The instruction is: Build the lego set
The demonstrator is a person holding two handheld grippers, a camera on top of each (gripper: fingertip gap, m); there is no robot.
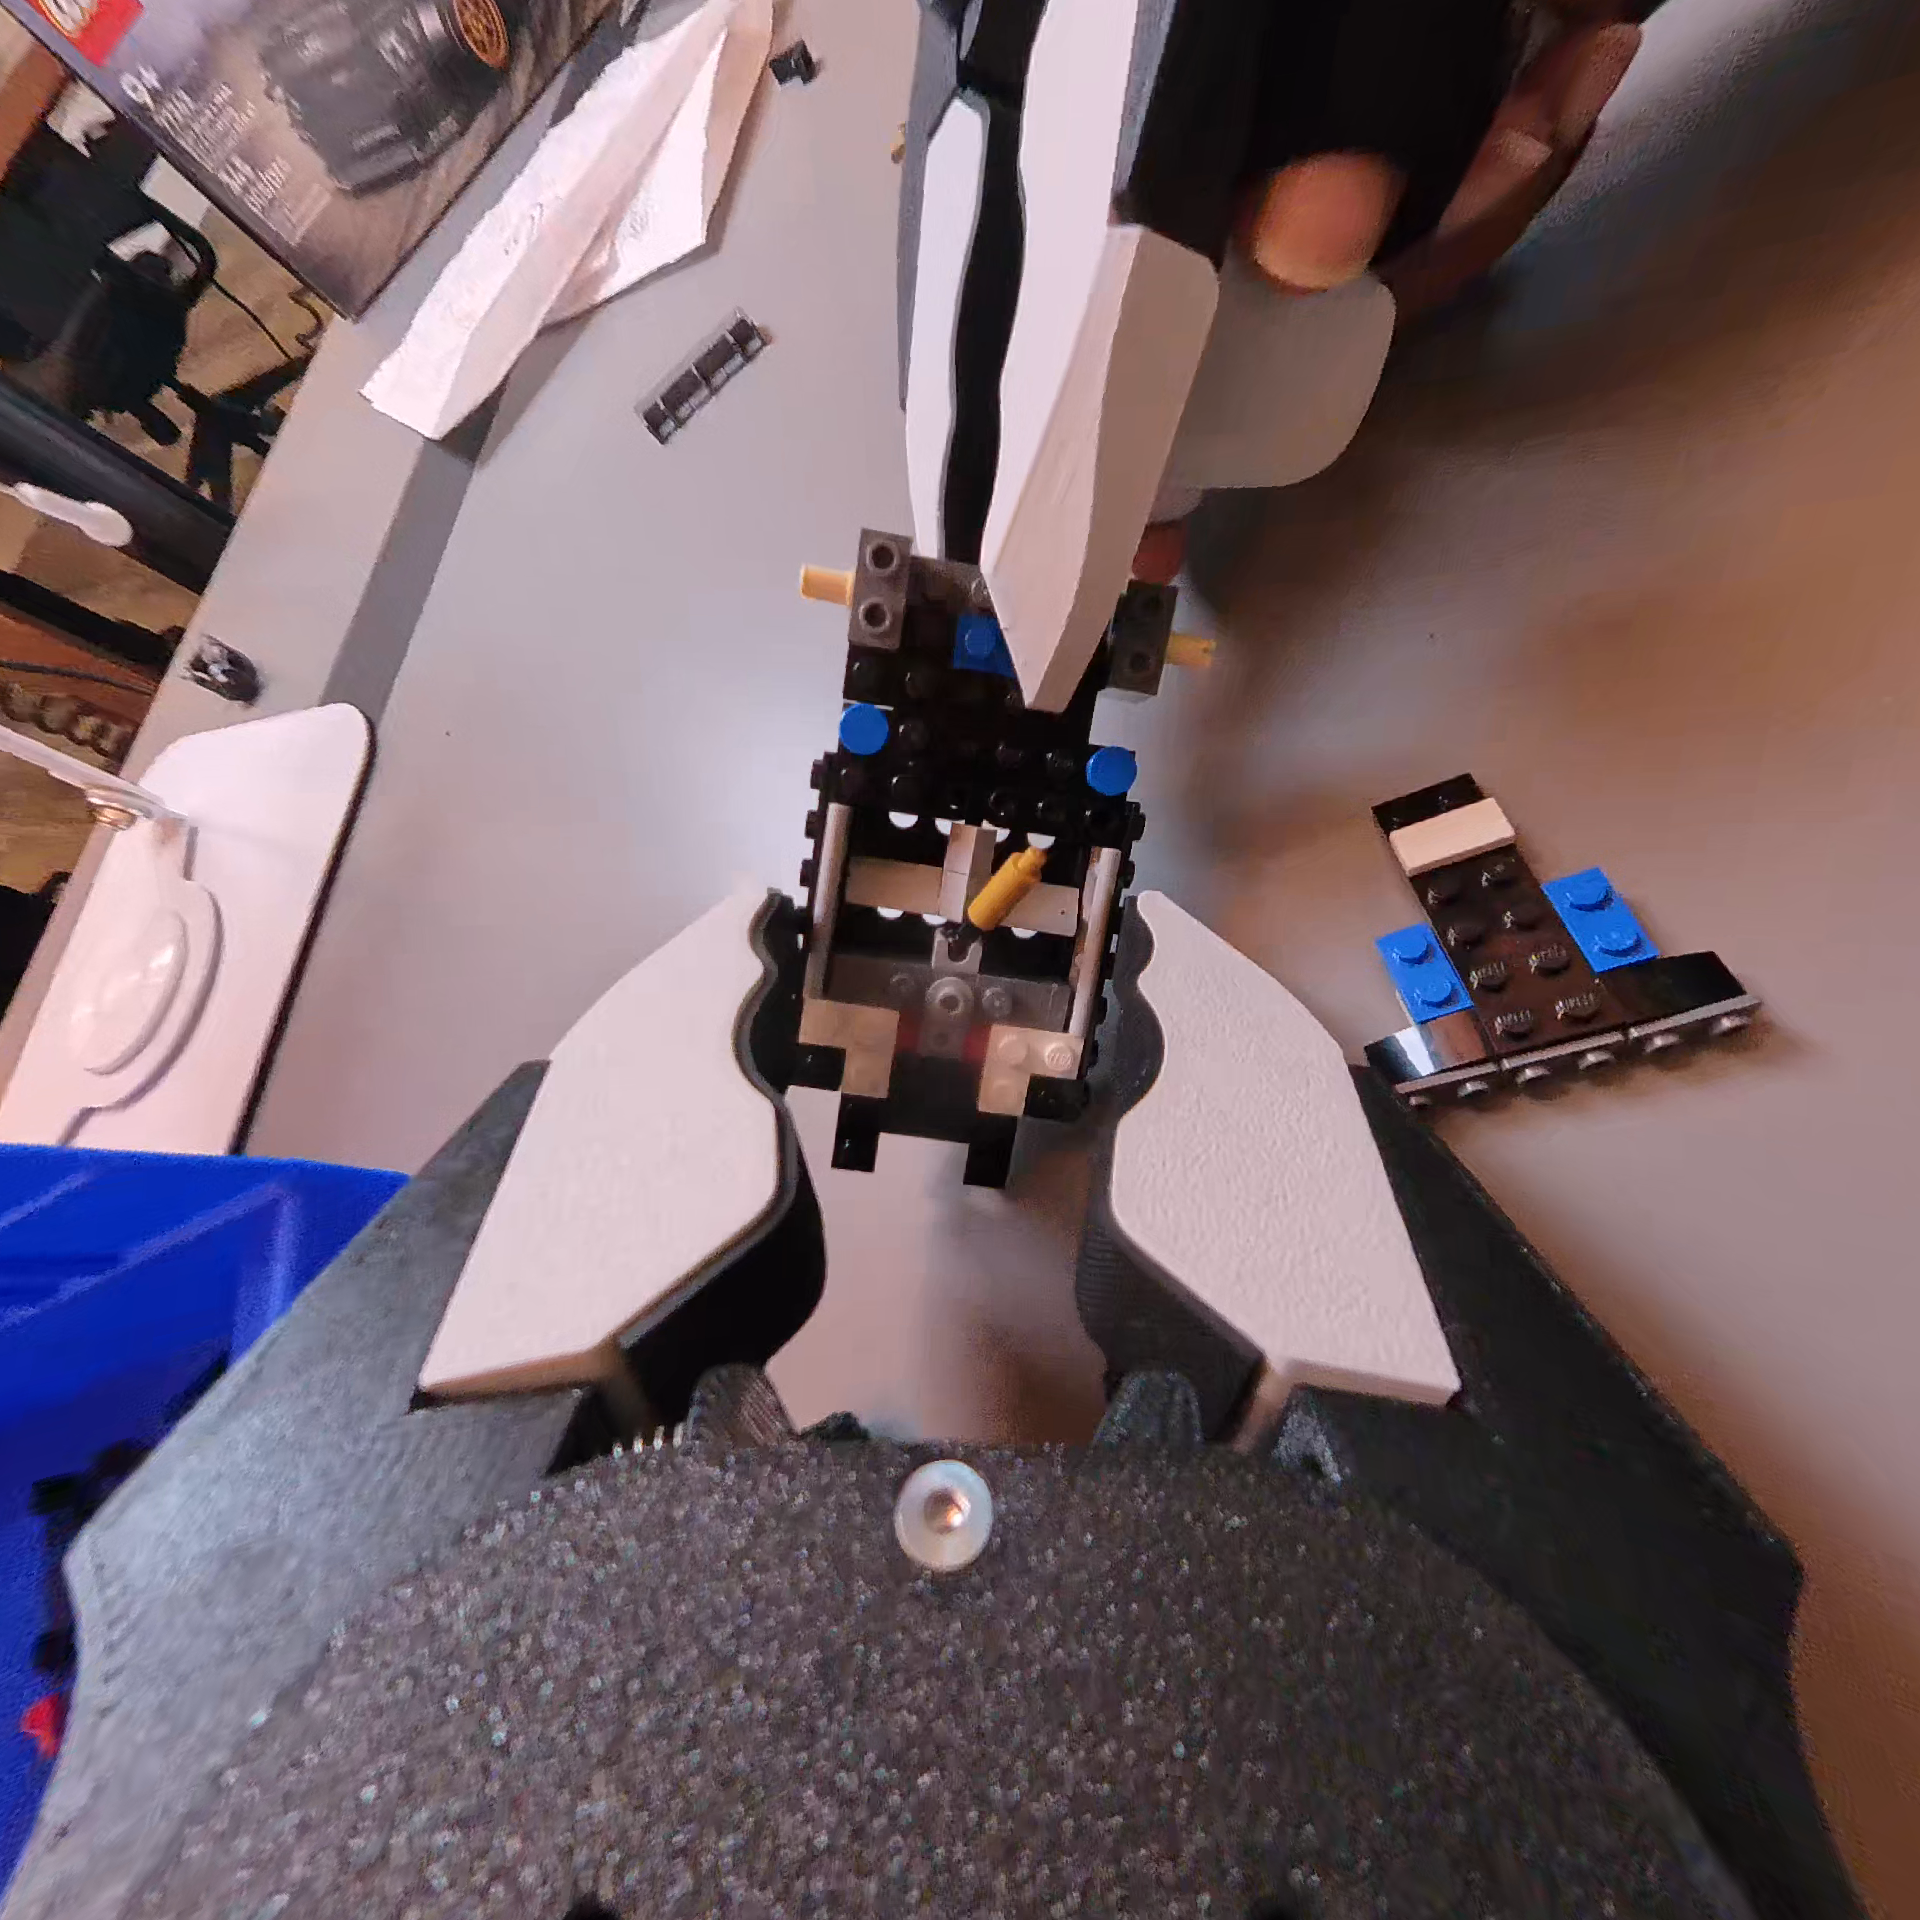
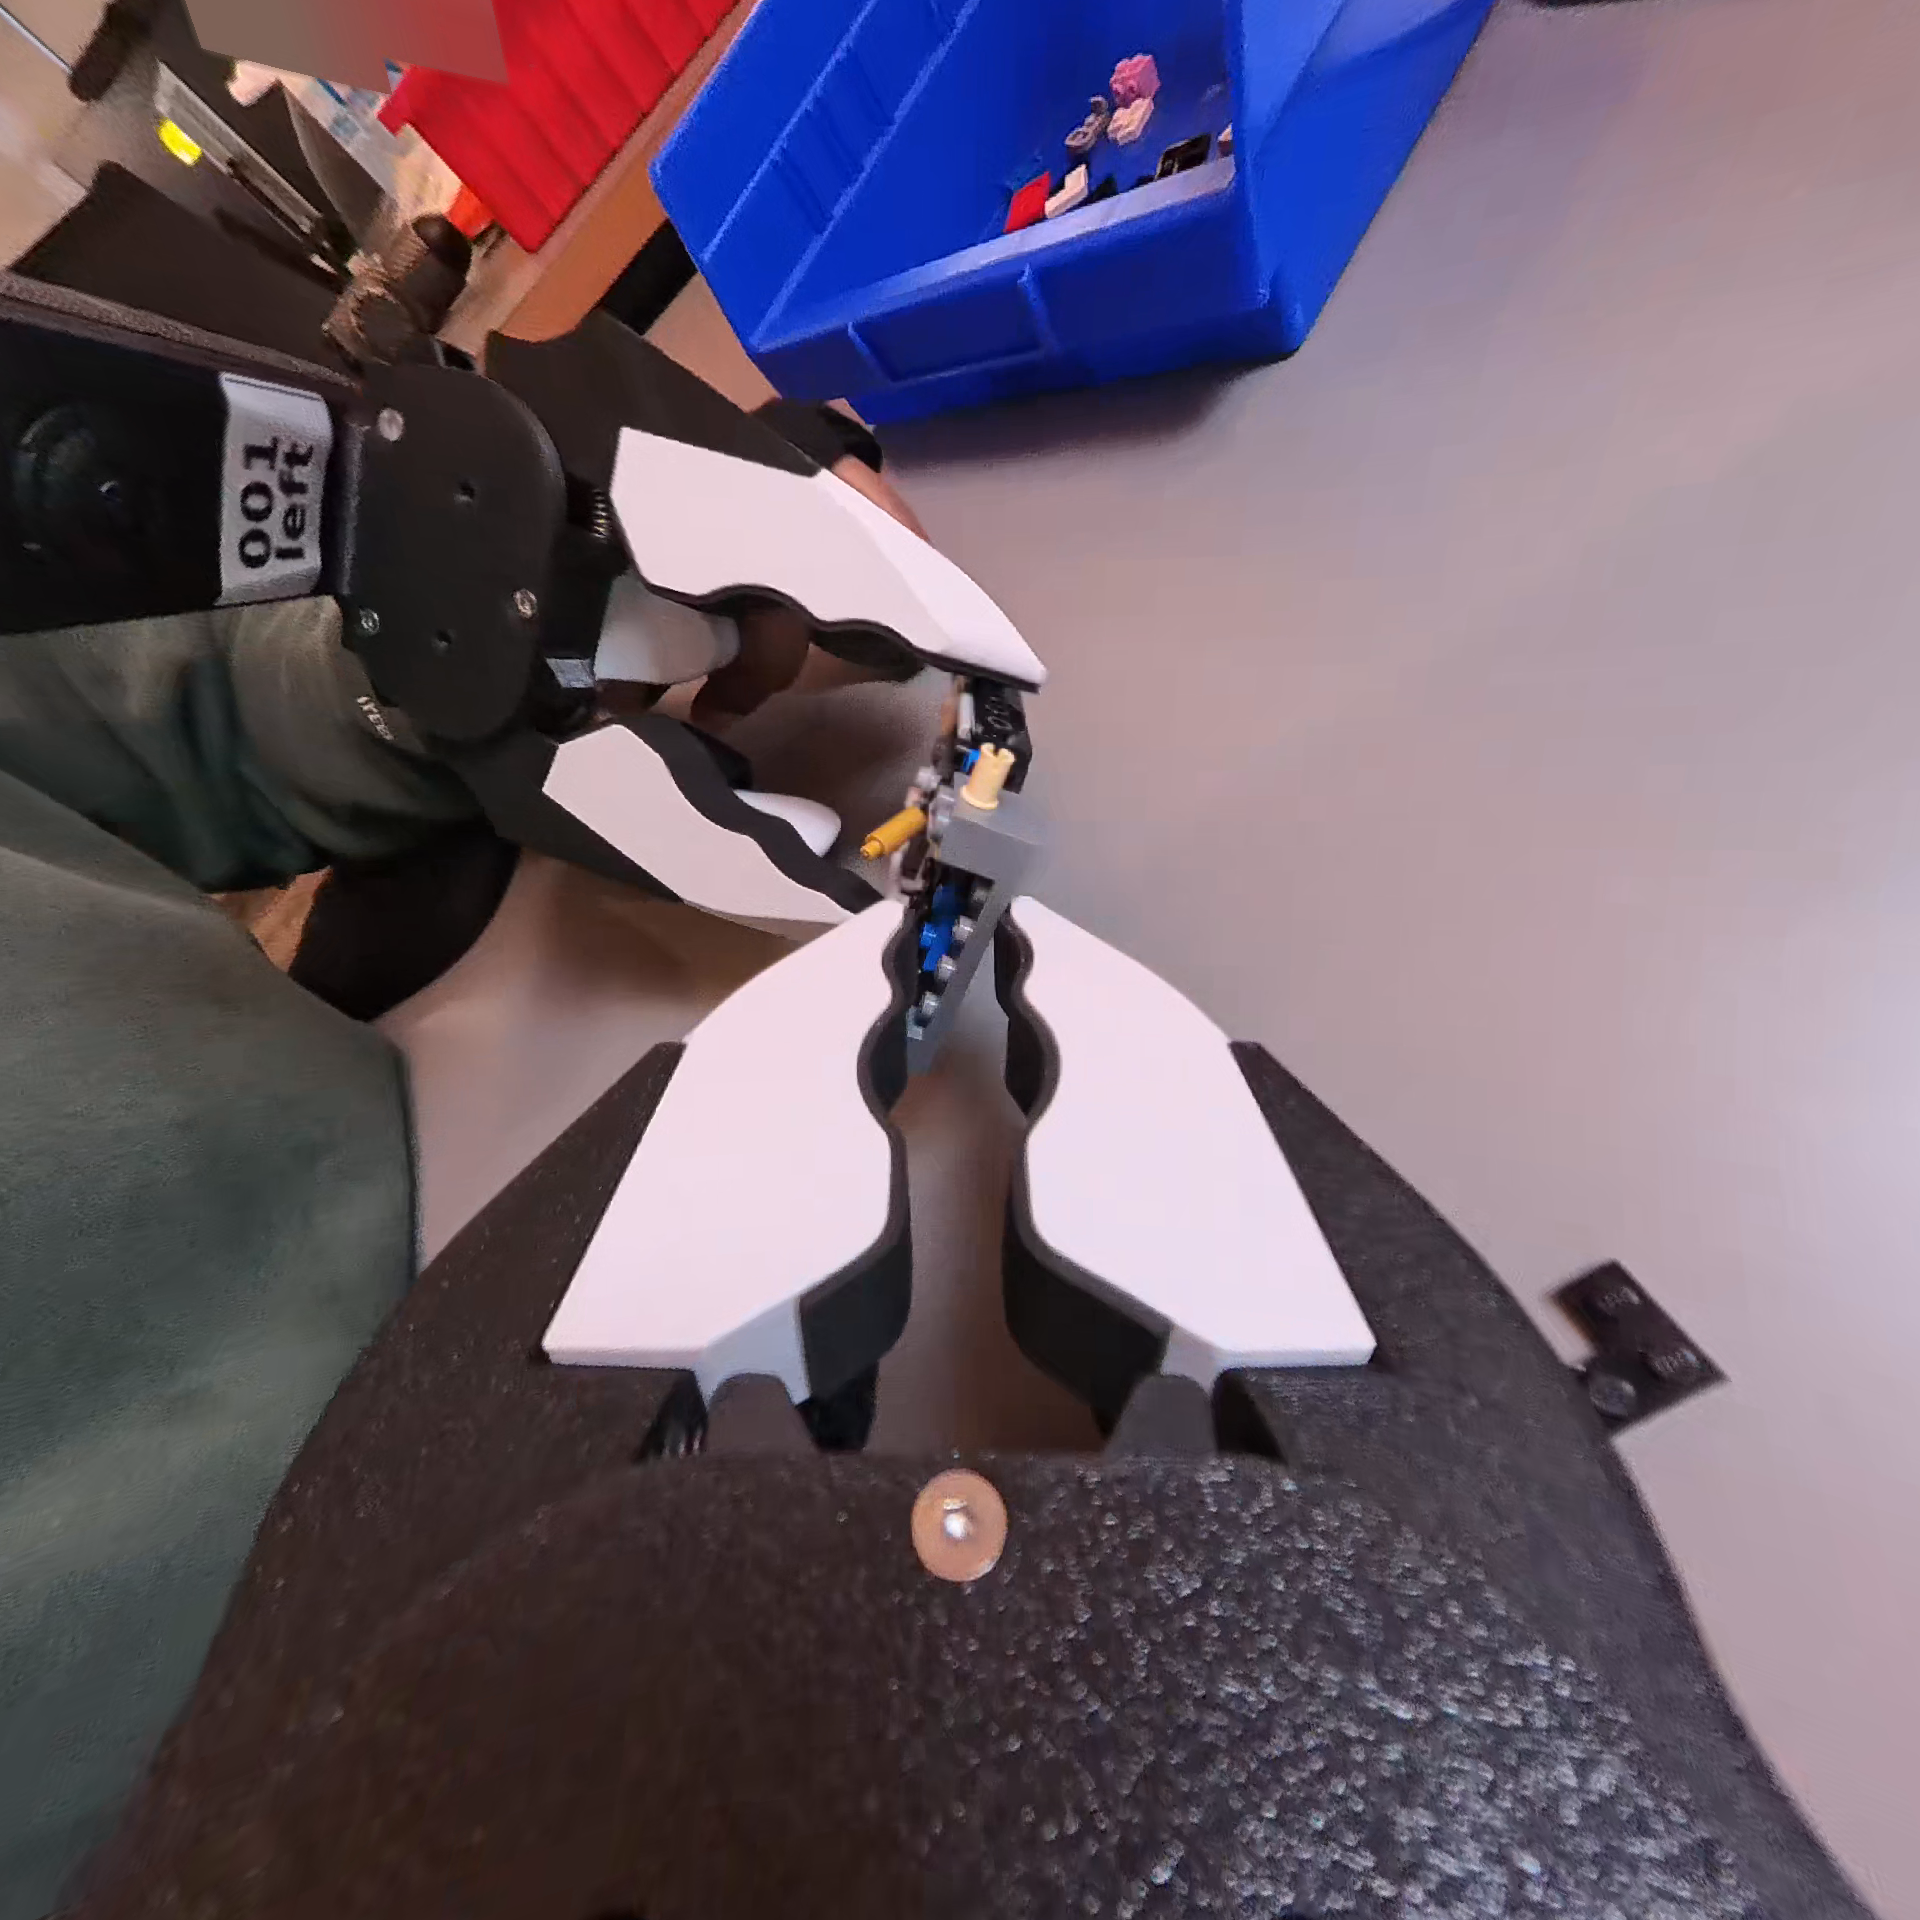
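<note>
A brick model [image 1: 966, 769] of black, white and grey pieces, with blue studs, tan axle pins and a yellow pin, is held above the grey table [image 1: 582, 665] between both grippers. My left gripper [image 1: 951, 935] is shut on its near end, one finger on each side. My right gripper [image 1: 987, 623] reaches in from the top of the left wrist view and is shut on its far end. In the right wrist view my right gripper [image 2: 951, 920] clamps the model's grey wedge end [image 2: 987, 831]. The left gripper [image 2: 951, 790] grips the model from the left side.
A flat sub-assembly of black, blue and white plates [image 1: 1538, 935] lies right of the model. A blue bin [image 2: 1039, 260] holds several loose bricks, beside a red bin [image 2: 561, 104]. Also on the table are a loose black plate [image 2: 1642, 1351], a black strip [image 1: 701, 374], white paper [image 1: 582, 208], a dark box [image 1: 291, 125] and a white tray [image 1: 177, 914]. The grippers are tip to tip, or close to it.
</note>
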